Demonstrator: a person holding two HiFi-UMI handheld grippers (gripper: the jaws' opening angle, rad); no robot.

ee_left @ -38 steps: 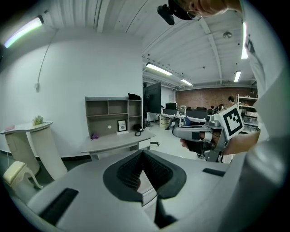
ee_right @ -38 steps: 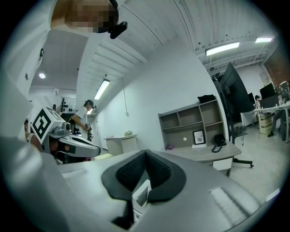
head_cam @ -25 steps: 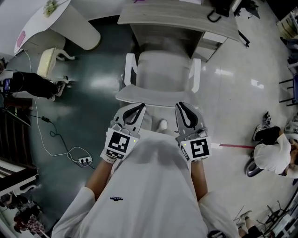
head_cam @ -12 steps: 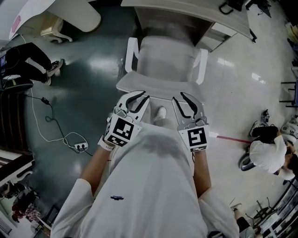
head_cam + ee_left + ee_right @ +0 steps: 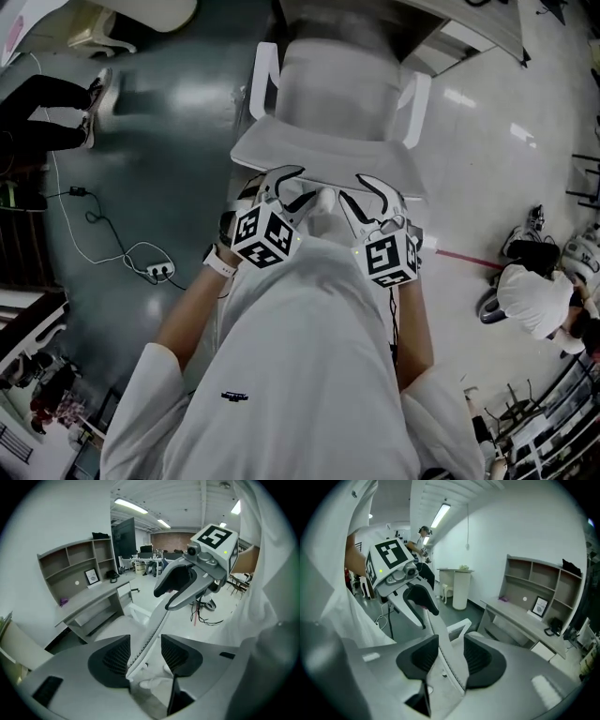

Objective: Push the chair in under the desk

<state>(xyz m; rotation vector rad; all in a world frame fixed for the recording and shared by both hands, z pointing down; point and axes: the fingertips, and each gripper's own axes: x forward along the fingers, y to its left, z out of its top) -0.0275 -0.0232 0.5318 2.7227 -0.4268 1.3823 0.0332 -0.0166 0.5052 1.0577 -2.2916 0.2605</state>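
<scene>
The chair (image 5: 328, 89) stands straight in front of me, white, its backrest toward me and its seat facing the desk (image 5: 478, 21); the front of the seat reaches the desk's near edge, but I cannot tell how far under it goes. Both my tools sit on the top edge of the backrest, side by side and near each other. My left gripper (image 5: 289, 187) has that thin edge running between its jaws; they are opening, and a gap shows beside the edge, so the grip is off. My right gripper (image 5: 370, 197) straddles the same edge a little farther right, its jaws opening too and standing wide, with the backrest between the pads. The armrests (image 5: 265, 80) rise on either side of the seat. On the dark floor to my left lies a white cable with a power strip (image 5: 157, 273). Well off to my right a person (image 5: 532, 302) crouches on the pale floor.
</scene>
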